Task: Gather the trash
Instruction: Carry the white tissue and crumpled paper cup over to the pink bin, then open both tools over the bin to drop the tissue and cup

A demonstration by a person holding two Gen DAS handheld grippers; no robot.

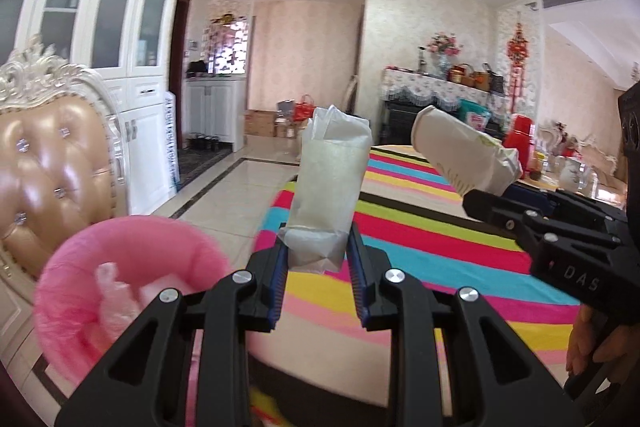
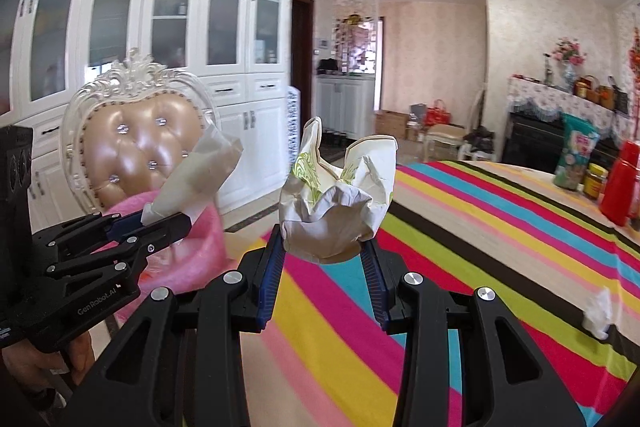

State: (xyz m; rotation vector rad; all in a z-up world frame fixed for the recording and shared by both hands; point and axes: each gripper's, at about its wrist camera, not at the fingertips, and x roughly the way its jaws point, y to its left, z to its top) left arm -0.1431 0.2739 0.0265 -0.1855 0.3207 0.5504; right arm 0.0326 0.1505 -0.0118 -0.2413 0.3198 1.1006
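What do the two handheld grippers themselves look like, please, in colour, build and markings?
Both the left gripper and right gripper are matte black linkages with silver pivot bolts and ribbed blue finger pads. White lettering: "GenRobot.AI" on the left, "DAS" on the right.

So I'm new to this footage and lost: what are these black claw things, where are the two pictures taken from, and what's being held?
They are two handheld grippers, each with a camera looking along its fingers. In the left one's view, the left gripper pinches a folded paper wrapper above a pink-lined trash bin. In the right one's view, the right gripper pinches a crushed paper cup. Below lies a striped tablecloth, with a crumpled tissue left on it.
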